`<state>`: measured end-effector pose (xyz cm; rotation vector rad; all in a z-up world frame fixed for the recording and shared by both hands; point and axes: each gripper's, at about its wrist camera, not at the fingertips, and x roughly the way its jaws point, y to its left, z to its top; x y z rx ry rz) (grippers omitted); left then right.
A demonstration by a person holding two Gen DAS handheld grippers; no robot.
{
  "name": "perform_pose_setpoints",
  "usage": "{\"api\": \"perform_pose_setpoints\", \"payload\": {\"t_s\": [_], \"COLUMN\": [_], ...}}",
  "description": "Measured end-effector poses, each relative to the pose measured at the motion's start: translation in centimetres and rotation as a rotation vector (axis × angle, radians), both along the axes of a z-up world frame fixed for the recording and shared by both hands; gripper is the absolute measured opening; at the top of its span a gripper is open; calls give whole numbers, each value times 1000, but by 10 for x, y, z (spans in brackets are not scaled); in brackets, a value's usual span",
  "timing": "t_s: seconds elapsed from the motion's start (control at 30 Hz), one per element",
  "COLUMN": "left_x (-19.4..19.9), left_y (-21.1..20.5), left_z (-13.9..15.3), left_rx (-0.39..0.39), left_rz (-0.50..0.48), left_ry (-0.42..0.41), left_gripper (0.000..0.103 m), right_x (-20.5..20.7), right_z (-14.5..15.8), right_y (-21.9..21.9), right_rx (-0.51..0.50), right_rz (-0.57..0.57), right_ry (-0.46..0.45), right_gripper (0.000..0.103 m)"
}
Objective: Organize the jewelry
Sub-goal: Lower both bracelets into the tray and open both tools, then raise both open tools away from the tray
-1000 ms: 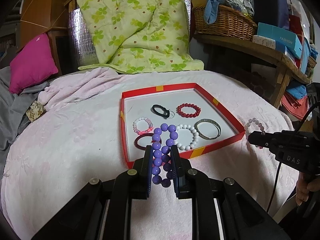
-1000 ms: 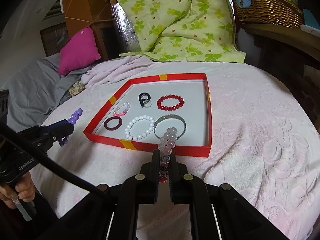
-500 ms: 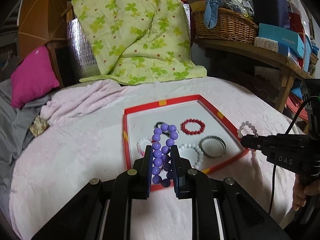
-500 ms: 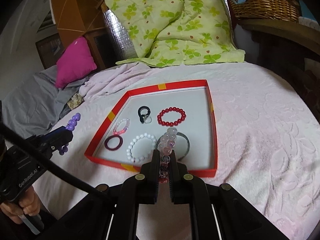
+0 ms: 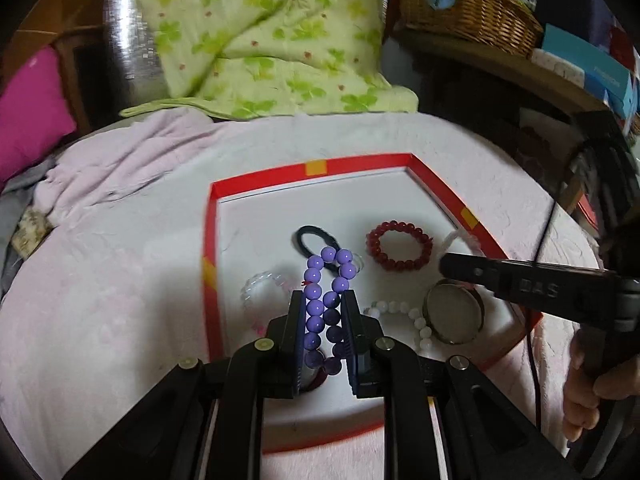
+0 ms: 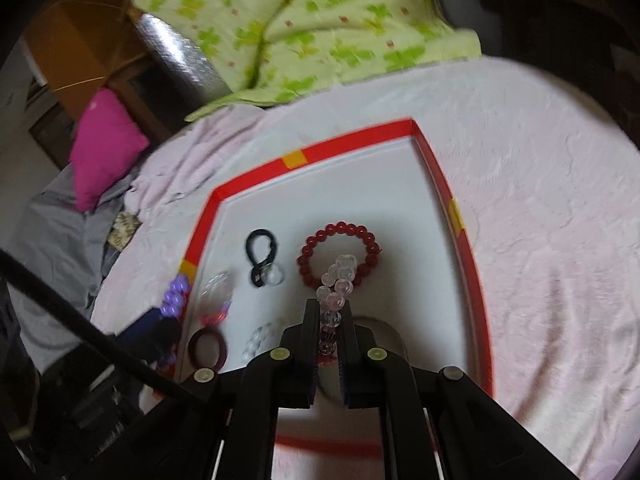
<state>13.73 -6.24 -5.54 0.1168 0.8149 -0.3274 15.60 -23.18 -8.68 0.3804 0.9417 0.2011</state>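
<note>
A red-rimmed tray (image 5: 212, 248) with a white floor lies on the pink bedspread; its rim (image 6: 464, 240) also shows in the right wrist view. My left gripper (image 5: 323, 298) is shut on a purple bead bracelet (image 5: 326, 280), held over the tray's near half. My right gripper (image 6: 329, 306) is shut on a pale pink bead bracelet (image 6: 338, 280), hanging over the tray. Inside lie a dark red bead bracelet (image 5: 400, 246), a black hair tie (image 5: 316, 238), a white bead bracelet (image 5: 404, 312), a metal bangle (image 5: 454, 316), a clear pink bracelet (image 5: 262, 286) and a maroon ring (image 6: 208, 346).
A green floral quilt (image 5: 260, 36) and a magenta pillow (image 5: 28, 108) lie behind the tray. A wicker basket (image 5: 468, 12) and boxes stand on a wooden shelf at the right. A hand (image 5: 588, 384) holds the right gripper's handle. A crumpled pink blanket (image 5: 112, 164) lies to the left.
Both grippers have moved forward over the tray with their bracelets still held. The tray now looks larger and nearer in both views, and the right view has tilted.
</note>
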Motion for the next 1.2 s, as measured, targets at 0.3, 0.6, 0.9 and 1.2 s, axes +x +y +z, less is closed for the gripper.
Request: {"api": "perform_pose_setpoints", "payload": {"t_s": [0.3,0.6,0.9,1.2], "left_x": [-2,-77,-170,-228], "left_y": [2,41,60,63], "left_z": [8,64,113,148], "left_rx": [30,6,46,29], "left_rz": [9,172,283,310], "left_ry": [-42,-128,-228,-303], "left_gripper": [57,69,75,75], "right_x": [7,-69,-171,-239], "right_z": [2,55,107,141], "right_y": [-9,9,41,52], "right_rx": [-42,-174,-305,-336], "right_rz": [-58,-23,-7,-2], "right_ry": [3,-138,-232,-286], "right_gripper": [24,61,61,61]}}
